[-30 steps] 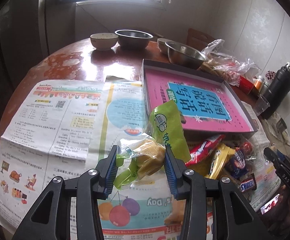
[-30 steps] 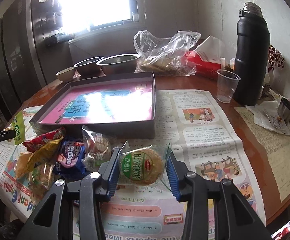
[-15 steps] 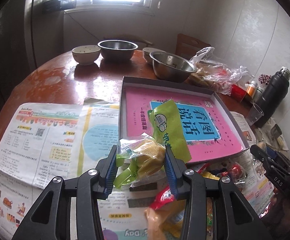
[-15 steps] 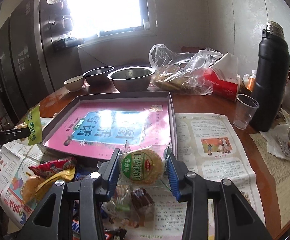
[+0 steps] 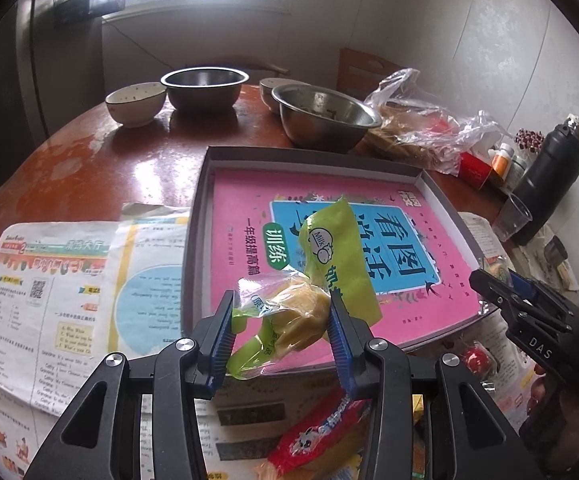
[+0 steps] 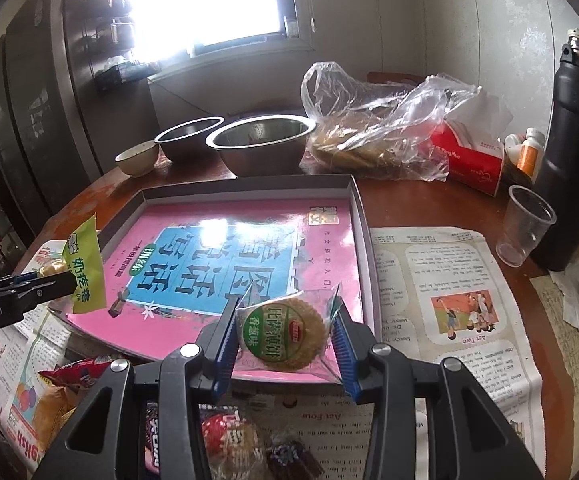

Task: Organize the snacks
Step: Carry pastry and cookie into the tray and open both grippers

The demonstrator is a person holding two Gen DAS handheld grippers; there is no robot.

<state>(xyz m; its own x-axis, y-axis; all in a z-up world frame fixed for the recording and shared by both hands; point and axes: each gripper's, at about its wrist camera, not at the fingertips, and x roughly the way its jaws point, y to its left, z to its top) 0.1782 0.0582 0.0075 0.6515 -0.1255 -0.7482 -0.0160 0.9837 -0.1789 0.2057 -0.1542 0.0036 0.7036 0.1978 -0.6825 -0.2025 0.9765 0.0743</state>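
My left gripper (image 5: 280, 332) is shut on a green-and-clear packet with a yellow cake (image 5: 297, 312), held above the near edge of the grey tray (image 5: 205, 184) with a pink book cover inside. My right gripper (image 6: 285, 340) is shut on a round cracker packet with a green label (image 6: 283, 332), over the tray's near right corner (image 6: 363, 240). The left gripper and its green packet (image 6: 83, 268) show at the left of the right wrist view. The right gripper (image 5: 501, 292) shows at the right of the left wrist view. Loose snacks (image 6: 229, 436) lie on the newspaper below.
Metal bowls (image 5: 323, 120) and a ceramic bowl (image 5: 135, 102) stand behind the tray. A plastic bag (image 6: 377, 120), red tissue box (image 6: 469, 156), plastic cup (image 6: 523, 224) and black flask (image 6: 573, 152) stand at the right. Newspaper (image 5: 49, 272) covers the table's near side.
Both grippers, each holding its packet, have risen and moved forward from over the snack pile to above the tray's near edge.
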